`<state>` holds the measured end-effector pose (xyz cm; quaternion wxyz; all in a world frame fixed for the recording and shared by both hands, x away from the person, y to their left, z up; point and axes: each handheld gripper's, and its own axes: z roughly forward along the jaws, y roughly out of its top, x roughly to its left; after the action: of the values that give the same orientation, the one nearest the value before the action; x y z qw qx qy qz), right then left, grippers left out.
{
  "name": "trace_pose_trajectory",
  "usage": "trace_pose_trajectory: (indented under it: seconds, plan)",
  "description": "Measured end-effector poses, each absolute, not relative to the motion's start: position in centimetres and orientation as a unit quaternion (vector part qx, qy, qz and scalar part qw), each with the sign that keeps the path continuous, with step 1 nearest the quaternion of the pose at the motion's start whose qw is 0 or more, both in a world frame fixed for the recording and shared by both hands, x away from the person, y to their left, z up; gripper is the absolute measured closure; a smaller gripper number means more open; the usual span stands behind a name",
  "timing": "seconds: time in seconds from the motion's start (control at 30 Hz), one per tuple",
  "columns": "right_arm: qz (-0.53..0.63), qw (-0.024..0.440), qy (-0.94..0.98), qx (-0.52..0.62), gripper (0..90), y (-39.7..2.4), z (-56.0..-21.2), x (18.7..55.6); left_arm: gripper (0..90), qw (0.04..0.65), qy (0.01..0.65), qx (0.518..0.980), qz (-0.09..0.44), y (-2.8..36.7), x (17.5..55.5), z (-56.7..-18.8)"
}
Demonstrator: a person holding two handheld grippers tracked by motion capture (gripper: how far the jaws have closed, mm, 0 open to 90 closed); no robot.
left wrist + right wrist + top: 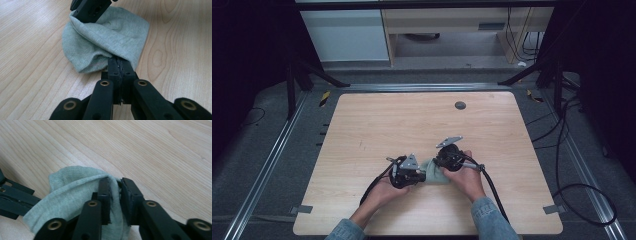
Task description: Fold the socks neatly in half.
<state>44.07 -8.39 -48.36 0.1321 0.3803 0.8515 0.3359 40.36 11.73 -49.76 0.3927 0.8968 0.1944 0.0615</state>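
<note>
A small pale green knitted cloth (pixel 434 173) lies bunched on the wooden table (pixel 377 125), between my two grippers. My left gripper (pixel 411 175) is shut on one edge of the cloth (pixel 105 42), its jaws pressed together over the fabric at the gripper (pixel 120 65). From the other side, my right gripper (pixel 443 161) is shut on a fold of the cloth (pixel 72 192), with fabric pinched between the jaws of the gripper (pixel 115 185). In the left gripper view the right gripper (pixel 90 10) shows at the cloth's far end. A hand holds each gripper.
A dark round grommet (pixel 460 105) sits in the table near its far edge. Black cables (pixel 492 190) trail from both grippers toward the near edge. Metal rails and more cables run along the floor beside the table.
</note>
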Motion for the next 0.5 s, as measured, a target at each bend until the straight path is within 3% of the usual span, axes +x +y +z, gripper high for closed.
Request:
trace_pose_trajectory:
  seconds: [0.07, 0.3, 0.5]
  plan:
    - [0.338, 0.132, 0.850, 0.383, 72.6, -8.58, -48.46, 44.14, 89.0, 0.392, 0.194, 0.897, 0.063, 11.73, 40.34, -49.75]
    - [0.340, 0.131, 0.843, 0.395, 51.4, -9.29, -48.83, 44.51, 87.5, 0.392, 0.197, 0.896, 0.072, 11.73, 40.27, -49.69]
    - [0.341, 0.137, 0.841, 0.396, 43.4, -9.40, -48.51, 44.39, 81.4, 0.395, 0.214, 0.889, 0.083, 12.07, 40.32, -49.36]
